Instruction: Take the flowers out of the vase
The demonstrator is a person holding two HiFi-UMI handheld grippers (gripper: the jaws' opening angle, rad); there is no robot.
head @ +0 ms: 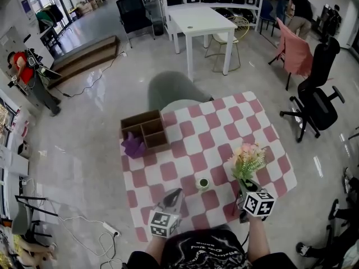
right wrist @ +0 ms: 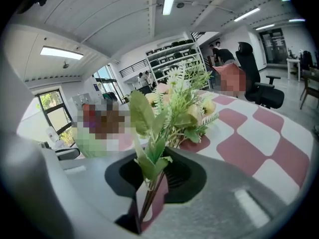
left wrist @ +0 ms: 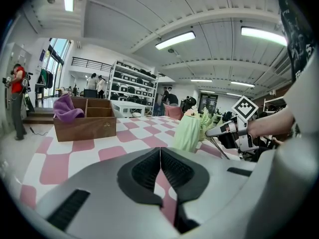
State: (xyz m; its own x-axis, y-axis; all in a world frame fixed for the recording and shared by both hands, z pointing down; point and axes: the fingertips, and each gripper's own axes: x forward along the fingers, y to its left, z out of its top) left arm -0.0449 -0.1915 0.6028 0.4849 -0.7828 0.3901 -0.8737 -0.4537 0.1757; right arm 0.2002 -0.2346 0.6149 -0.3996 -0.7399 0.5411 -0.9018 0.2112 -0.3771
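Note:
A small pale green vase (head: 202, 182) stands on the pink-and-white checked tablecloth (head: 185, 150), near the front edge. The bunch of flowers (head: 247, 159) is outside it, to its right, low over the cloth. My right gripper (head: 245, 194) is shut on the thin stems; in the right gripper view the stems (right wrist: 149, 193) run through the narrow gap between the jaws and the blooms (right wrist: 174, 103) spread beyond them. My left gripper (head: 175, 193) rests left of the vase, shut and empty (left wrist: 160, 151). From it I see the vase (left wrist: 188, 132) and the right gripper (left wrist: 215, 131) beside it.
A brown wooden compartment box (head: 145, 129) with a purple cloth (head: 133, 145) sits at the table's far left corner. Beyond the table stand a white table (head: 202, 22), a black office chair (head: 317, 100) and a pink-covered chair (head: 294, 52). A power strip (head: 109, 227) lies on the floor.

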